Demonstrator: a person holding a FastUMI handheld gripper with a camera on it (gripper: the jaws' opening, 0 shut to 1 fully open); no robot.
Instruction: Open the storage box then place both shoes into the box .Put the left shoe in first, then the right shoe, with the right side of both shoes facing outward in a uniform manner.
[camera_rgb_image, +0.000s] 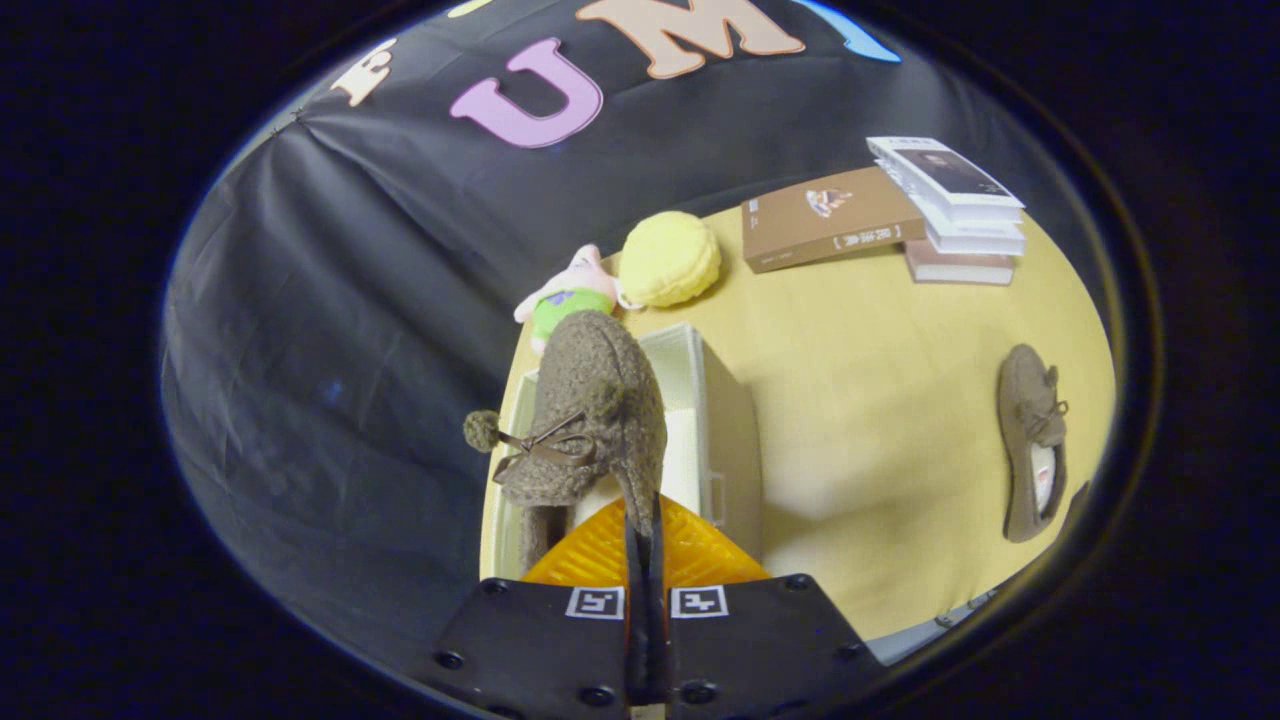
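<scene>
Fuzzy brown wool covers the shoe (585, 420) that the claw (645, 535) is pinching by a thin edge, with the fingers pressed nearly together on it. This shoe hangs over the open white box (715, 420), which stands on the yellow surface (860, 400). I think this is the first shoe going in. To do it well, lower it slowly into the box, keep it level along the box, and let go only when the sole rests inside. The second shoe (1032, 440) lies well apart on the surface, beyond the box to its side, near the books (880, 215).
</scene>
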